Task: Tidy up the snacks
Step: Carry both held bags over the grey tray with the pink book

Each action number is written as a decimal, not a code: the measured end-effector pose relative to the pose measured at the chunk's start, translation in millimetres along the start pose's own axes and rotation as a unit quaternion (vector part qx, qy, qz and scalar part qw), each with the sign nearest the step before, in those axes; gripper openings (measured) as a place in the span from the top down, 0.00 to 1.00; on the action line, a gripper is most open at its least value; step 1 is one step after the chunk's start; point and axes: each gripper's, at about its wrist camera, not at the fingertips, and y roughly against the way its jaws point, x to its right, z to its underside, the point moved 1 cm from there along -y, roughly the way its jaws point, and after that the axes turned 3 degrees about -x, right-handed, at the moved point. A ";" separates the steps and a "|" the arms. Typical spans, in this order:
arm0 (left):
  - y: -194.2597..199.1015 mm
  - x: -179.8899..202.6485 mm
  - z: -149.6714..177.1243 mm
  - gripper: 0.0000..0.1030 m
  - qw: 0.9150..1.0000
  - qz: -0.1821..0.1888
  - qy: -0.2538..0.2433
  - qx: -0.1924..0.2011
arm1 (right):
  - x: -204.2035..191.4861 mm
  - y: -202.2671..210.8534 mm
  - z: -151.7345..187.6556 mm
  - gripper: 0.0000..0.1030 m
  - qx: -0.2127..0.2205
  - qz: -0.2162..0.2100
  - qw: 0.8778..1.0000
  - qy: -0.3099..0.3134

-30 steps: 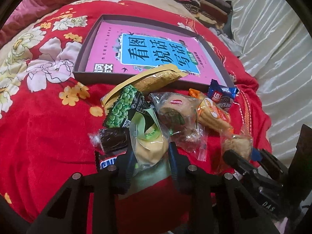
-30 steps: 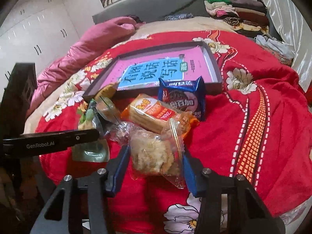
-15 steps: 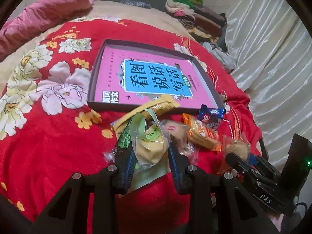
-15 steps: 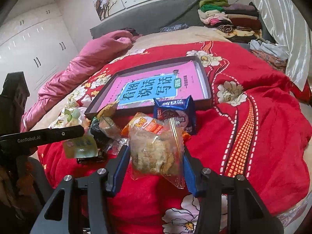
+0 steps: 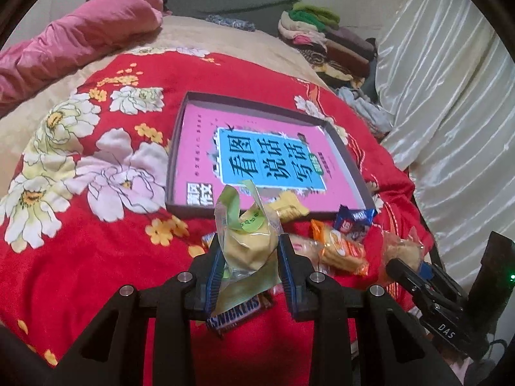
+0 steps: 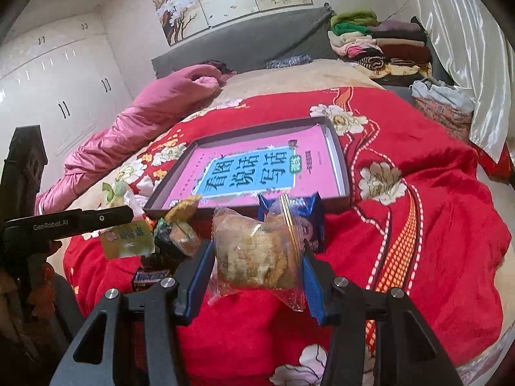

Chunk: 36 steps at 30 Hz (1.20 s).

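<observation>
My left gripper is shut on a clear packet with a yellow pastry and green label, held above the red blanket. My right gripper is shut on a clear packet of brown crisp snack, also lifted. A shallow dark box lined with a pink and blue book cover lies further back on the bed; it also shows in the right wrist view. On the blanket lie a Snickers bar, an orange cracker pack and a blue cookie pack.
The bed has a red floral blanket. A pink quilt lies at the left, folded clothes at the head end, and a white curtain hangs at the right. More wrapped snacks lie before the box.
Both grippers have risen with their packets off the snack pile and drawn back from the bed. The box now looks farther away in both views.
</observation>
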 end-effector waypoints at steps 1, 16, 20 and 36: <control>0.2 -1.6 -2.6 0.68 1.000 0.001 0.002 0.003 | -0.2 0.6 -1.3 0.49 0.002 0.000 1.000 0.000; 4.4 -8.5 -39.1 0.68 0.999 0.014 0.020 0.039 | 0.6 -3.9 -32.6 0.49 0.023 0.014 1.000 0.002; 3.6 -6.8 -50.1 0.68 0.999 0.017 0.018 0.047 | 4.3 -4.4 -40.5 0.49 0.027 0.021 0.999 -0.002; -24.7 -13.3 -74.6 0.68 0.999 0.024 0.001 0.037 | 19.9 -18.1 -68.2 0.49 0.032 0.051 0.998 -0.021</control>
